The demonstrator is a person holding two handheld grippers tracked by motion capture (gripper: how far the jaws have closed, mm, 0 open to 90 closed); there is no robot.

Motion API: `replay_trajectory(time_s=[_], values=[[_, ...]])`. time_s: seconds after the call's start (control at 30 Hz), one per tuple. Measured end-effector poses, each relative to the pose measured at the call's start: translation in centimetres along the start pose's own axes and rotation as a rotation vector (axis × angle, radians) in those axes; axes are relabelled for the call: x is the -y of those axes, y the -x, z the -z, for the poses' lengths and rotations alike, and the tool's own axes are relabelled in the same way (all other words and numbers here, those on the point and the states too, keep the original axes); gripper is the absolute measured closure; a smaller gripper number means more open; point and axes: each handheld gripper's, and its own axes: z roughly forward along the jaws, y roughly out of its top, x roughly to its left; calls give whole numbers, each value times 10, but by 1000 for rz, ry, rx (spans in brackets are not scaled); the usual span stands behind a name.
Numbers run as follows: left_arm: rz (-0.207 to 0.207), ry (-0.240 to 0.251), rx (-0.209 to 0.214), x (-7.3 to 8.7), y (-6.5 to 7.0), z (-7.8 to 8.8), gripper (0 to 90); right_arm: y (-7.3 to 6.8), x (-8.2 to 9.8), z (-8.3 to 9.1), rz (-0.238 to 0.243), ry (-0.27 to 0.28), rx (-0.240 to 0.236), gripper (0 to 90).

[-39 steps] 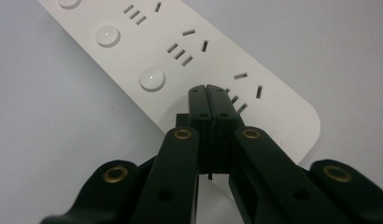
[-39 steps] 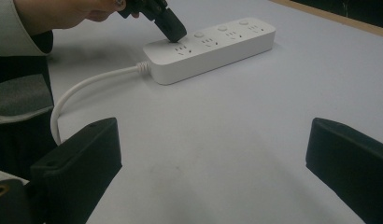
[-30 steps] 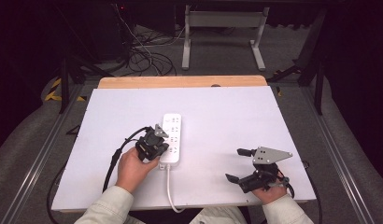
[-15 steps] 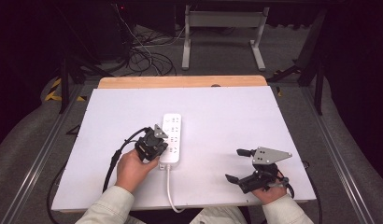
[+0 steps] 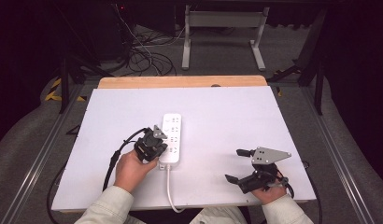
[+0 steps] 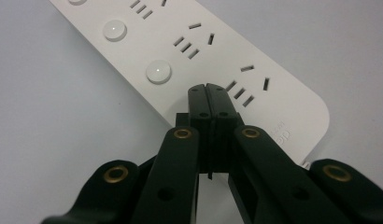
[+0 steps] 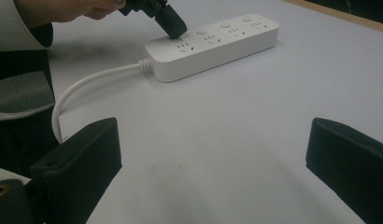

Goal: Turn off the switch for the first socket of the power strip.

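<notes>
High view: two handheld grippers over a white table (image 5: 217, 112) with a power strip (image 5: 172, 133).

The strip lies mid-table, cord trailing toward the person. The left gripper (image 5: 158, 140), jaws pressed together, tips down onto the strip's near end, seemingly touching it. The right gripper (image 5: 232, 164) rests well apart, jaws spread, holding nothing.
</notes>
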Motion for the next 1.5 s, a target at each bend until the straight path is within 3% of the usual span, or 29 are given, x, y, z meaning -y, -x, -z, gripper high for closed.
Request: replay_trajectory(time_s=[0.47,0.67,0.77,0.97,1.5], values=[[-11,2,-10,0,2,-1,900,0,0,-1,1,-6,1,36],[4,12,-4,0,1,2,900,1,0,0,2,-4,0,36],[5,-7,-5,-3,0,4,900,1,0,0,2,-2,1,36],[28,55,21,-6,-3,20,900,1,0,1,3,-2,1,36],[27,137,42,-9,-1,48,900,1,0,1,5,-3,3,36]])
